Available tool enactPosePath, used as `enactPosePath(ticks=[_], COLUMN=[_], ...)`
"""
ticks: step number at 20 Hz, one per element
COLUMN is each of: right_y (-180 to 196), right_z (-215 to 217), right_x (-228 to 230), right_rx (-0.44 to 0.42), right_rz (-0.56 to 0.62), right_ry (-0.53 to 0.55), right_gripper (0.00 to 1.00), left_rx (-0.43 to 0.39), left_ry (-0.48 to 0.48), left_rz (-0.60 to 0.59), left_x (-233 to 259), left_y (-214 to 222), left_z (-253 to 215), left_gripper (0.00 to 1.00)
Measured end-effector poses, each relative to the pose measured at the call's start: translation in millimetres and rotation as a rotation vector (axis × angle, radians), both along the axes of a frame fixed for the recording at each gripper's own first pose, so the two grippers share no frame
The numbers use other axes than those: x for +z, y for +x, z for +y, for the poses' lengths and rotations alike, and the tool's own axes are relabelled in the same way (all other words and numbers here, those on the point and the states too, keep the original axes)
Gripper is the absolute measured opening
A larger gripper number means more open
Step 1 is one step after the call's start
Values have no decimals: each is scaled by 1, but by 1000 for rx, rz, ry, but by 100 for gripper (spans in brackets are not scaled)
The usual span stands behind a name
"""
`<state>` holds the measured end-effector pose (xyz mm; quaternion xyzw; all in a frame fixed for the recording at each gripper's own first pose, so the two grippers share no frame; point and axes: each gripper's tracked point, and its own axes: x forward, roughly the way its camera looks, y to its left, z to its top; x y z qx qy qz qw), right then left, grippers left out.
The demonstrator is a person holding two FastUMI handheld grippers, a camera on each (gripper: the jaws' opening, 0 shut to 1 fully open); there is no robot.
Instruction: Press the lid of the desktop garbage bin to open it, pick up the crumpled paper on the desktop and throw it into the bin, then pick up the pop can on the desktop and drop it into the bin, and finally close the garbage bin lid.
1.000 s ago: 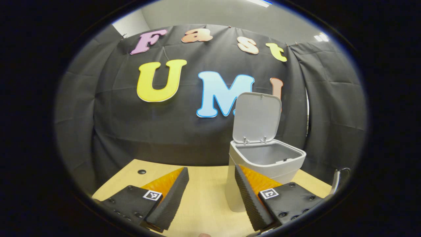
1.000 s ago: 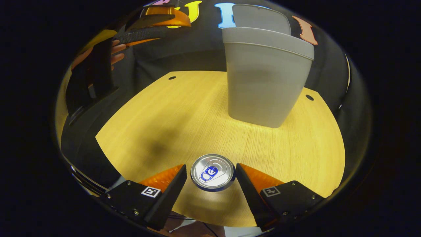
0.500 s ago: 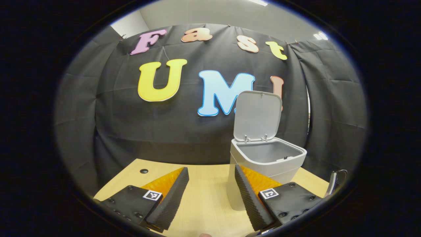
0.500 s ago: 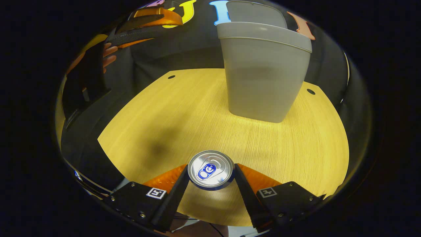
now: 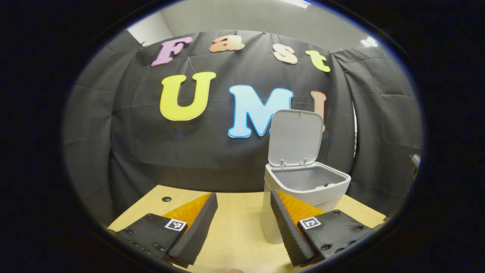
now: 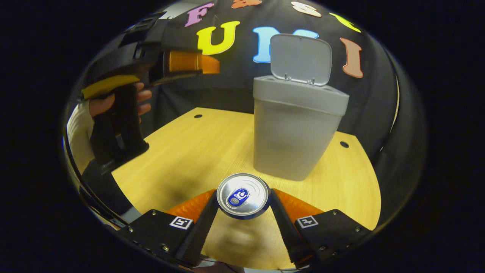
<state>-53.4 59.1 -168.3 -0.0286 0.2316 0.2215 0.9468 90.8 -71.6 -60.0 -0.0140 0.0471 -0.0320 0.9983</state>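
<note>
In the left gripper view, the left hand-held gripper hangs above the wooden surface with its fingers spread apart and nothing between them. The desktop garbage bin stands at about 2 o'clock from it, its lid raised upright.

In the right gripper view, the right hand-held gripper is clamped on the pop can, both fingers pressing its sides. The bin stands at 1 o'clock beyond the can, lid up. At 10 o'clock a hand holds the left hand-held gripper.
</note>
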Motion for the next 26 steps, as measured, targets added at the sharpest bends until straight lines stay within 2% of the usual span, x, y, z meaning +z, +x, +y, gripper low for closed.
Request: enactPosePath(ticks=[7,11,17,21,26], right_y=[32,45,69,94,124], right_z=[-24,-32,-46,-59,-75], right_x=[99,133,175,190,184], right_rx=[-82,-113,-190,-235,-282], right_rz=[-234,-323,-475,-522,-507], right_ry=[100,162,191,162,127], right_gripper=[84,84,84,84,84], left_rx=[12,16,4,-3,-4], left_ry=[-9,-14,-16,-11,-14], left_rz=[-24,-26,-29,-30,-32], left_x=[9,10,11,12,13], left_y=[-5,-3,2,1,2], left_z=[8,13,11,11,12], left_gripper=[92,92,92,93,92])
